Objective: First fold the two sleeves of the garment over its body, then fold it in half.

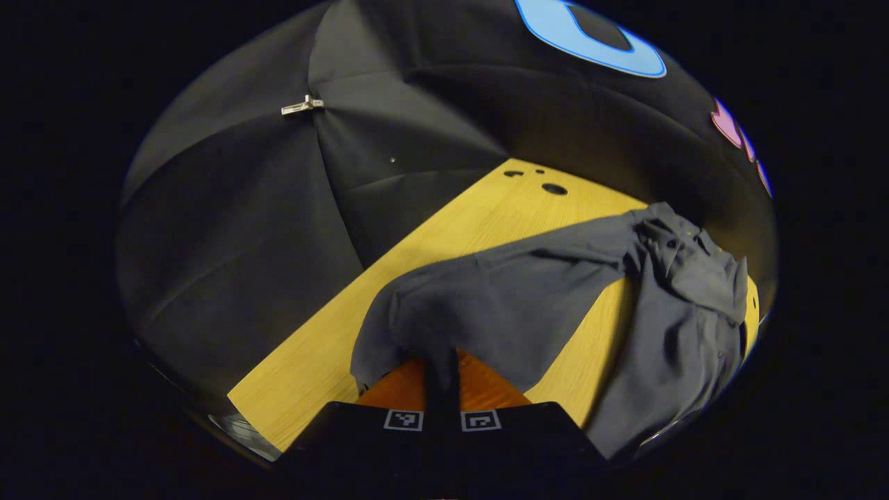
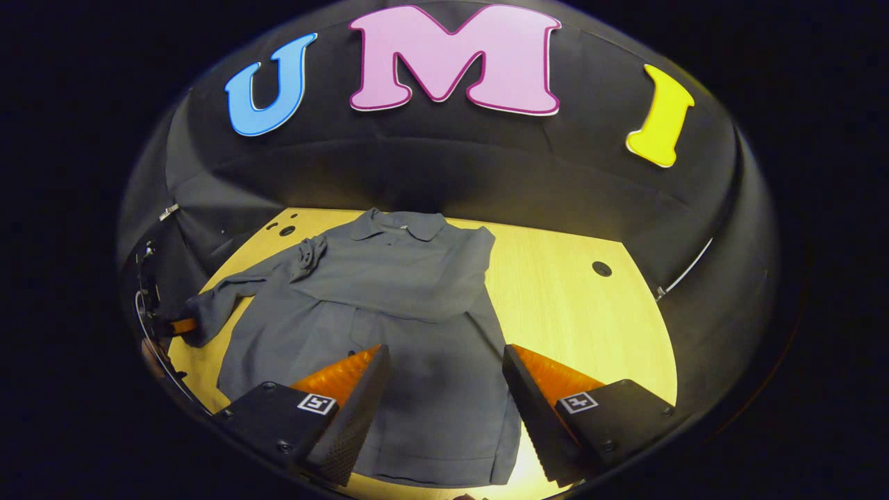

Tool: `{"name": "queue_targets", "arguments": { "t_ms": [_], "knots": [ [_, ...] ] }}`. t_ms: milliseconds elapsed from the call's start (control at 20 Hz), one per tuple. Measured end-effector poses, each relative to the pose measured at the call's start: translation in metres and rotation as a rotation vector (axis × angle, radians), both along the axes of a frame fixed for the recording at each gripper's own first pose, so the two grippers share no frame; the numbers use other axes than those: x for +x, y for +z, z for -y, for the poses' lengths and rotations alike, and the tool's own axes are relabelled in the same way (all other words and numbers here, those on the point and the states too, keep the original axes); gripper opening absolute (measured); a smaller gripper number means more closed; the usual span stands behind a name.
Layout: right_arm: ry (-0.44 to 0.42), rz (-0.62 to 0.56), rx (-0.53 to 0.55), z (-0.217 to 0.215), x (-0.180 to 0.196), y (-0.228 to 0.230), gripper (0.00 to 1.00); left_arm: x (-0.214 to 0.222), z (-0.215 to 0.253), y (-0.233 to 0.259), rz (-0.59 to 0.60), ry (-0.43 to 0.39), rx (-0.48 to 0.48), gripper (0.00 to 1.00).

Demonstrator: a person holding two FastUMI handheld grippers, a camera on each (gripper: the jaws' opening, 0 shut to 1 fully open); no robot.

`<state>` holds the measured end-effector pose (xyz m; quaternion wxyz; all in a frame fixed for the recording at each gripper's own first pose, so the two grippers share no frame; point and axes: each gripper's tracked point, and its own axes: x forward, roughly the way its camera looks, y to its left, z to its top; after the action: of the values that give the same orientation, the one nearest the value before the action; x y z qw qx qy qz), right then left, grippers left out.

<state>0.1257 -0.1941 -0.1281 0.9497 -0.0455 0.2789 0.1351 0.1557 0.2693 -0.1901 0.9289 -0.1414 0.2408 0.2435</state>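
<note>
Closed on cloth at the bottom of the left gripper view, the left gripper (image 1: 442,389) has its fingers pressed together with the cuff end of one sleeve (image 1: 500,298) pinched between them. From that grip the sleeve runs away toward the garment (image 2: 389,326), which lies on the desk (image 2: 569,305).

In the right gripper view the garment is spread flat with its collar (image 2: 399,223) at the far side, toward the booth wall, and its hem at the near edge of the desk. The other sleeve (image 2: 417,278) is already folded across the chest, just below the collar. The held sleeve is extended out from the garment's shoulder, away from the body, with the left gripper visible at its end near the desk edge.

The right gripper (image 2: 444,396) hovers over the lower part of the garment with its fingers spread wide apart and nothing between them.

Step in hand, as judged: the second sleeve fold. One sleeve is done; the half-fold is not yet begun.

Next move, as judged: carry the pinched cuff over the garment body toward the folded sleeve, lay it flat, then release. A bunched shoulder (image 2: 305,253) may need smoothing so the later half-fold lies even.
</note>
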Motion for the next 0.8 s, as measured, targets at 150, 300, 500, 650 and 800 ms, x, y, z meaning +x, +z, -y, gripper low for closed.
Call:
{"name": "queue_targets", "arguments": {
  "t_ms": [150,300,500,650,800],
  "knots": [
    [-0.037,0.005,0.005,0.02,-0.001,-0.002,1.0,0.022,0.001,0.044,0.082,0.002,-0.008,0.05],
    [-0.078,0.008,0.024,0.037,-0.003,-0.001,1.0,0.053,0.006,0.098,0.166,-0.015,-0.016,0.05],
    [-0.124,0.007,0.053,0.055,-0.005,-0.004,1.0,0.101,0.036,0.166,0.252,-0.1,0.024,0.06],
    [-0.156,0.006,0.062,0.071,-0.005,-0.006,1.0,0.134,0.074,0.203,0.276,-0.181,0.085,0.05],
    [-0.195,0.01,0.062,0.089,-0.005,-0.01,1.0,0.163,0.129,0.23,0.291,-0.293,0.174,0.05]
  ]
}}
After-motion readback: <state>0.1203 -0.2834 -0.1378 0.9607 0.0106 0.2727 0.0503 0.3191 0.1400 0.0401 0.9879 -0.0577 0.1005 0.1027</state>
